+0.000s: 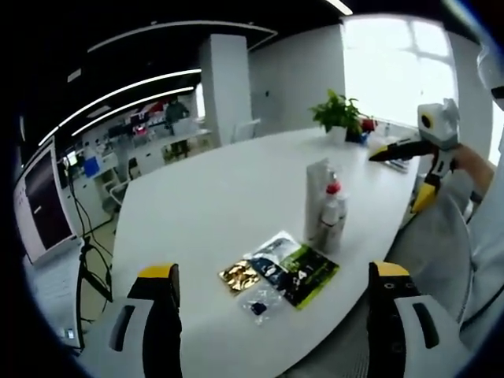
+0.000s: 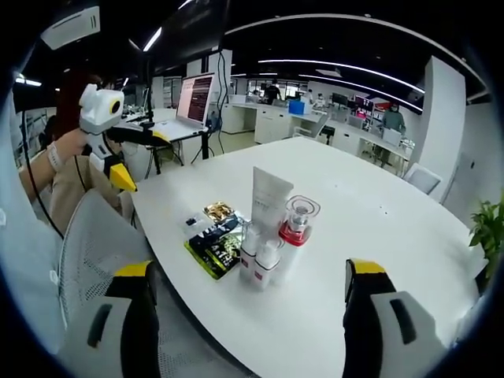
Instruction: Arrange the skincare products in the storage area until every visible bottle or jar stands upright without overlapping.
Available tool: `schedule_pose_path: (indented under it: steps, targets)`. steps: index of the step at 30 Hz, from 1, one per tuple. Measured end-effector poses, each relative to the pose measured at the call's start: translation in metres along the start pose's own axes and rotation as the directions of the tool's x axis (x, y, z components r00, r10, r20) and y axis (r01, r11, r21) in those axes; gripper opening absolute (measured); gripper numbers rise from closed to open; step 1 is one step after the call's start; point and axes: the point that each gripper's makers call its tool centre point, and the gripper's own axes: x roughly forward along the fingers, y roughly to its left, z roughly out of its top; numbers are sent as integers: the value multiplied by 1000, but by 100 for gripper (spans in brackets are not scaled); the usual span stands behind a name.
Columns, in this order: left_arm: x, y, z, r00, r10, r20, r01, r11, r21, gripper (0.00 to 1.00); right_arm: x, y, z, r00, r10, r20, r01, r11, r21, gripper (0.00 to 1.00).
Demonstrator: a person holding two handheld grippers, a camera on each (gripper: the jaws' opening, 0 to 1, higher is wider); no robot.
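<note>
A small cluster of skincare products stands upright on the white table (image 1: 213, 205). It includes a tall white tube (image 1: 317, 187), a bottle with a red collar (image 1: 333, 206) and small white bottles (image 2: 256, 261) pressed close together. The tube (image 2: 270, 197) and the red-collared bottle (image 2: 298, 224) rise behind the small ones. Flat sachets (image 1: 285, 269) (image 2: 214, 242) lie beside them near the table edge. My left gripper (image 1: 274, 272) is open, short of the sachets. My right gripper (image 2: 250, 272) is open, short of the small bottles. Each gripper appears in the other's view, held open in the air off the table: right (image 1: 411, 169), left (image 2: 132, 156).
A potted plant (image 1: 340, 114) (image 2: 488, 228) stands at one end of the table. A laptop screen (image 2: 194, 98) sits on a desk beyond the other end. A grey mesh chair (image 2: 94, 236) stands close to the near table edge. A person's hand and sleeve (image 1: 472, 169) hold the right gripper.
</note>
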Motion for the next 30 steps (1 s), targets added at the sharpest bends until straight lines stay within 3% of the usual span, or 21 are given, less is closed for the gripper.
schedule_pose_path:
  steps: [19, 23, 30]
  targets:
    - [-1, 2, -2, 1000, 12, 5, -12, 1000, -17, 97, 0, -1, 0, 1000, 1, 2, -1, 1000, -2, 100]
    - [4, 1, -5, 1000, 7, -22, -7, 1000, -15, 97, -1, -6, -2, 1000, -7, 7, 7, 1000, 21, 100]
    - [0, 4, 0, 1000, 24, 11, -24, 999, -29, 97, 2, -8, -2, 1000, -1, -11, 1, 1000, 4, 100]
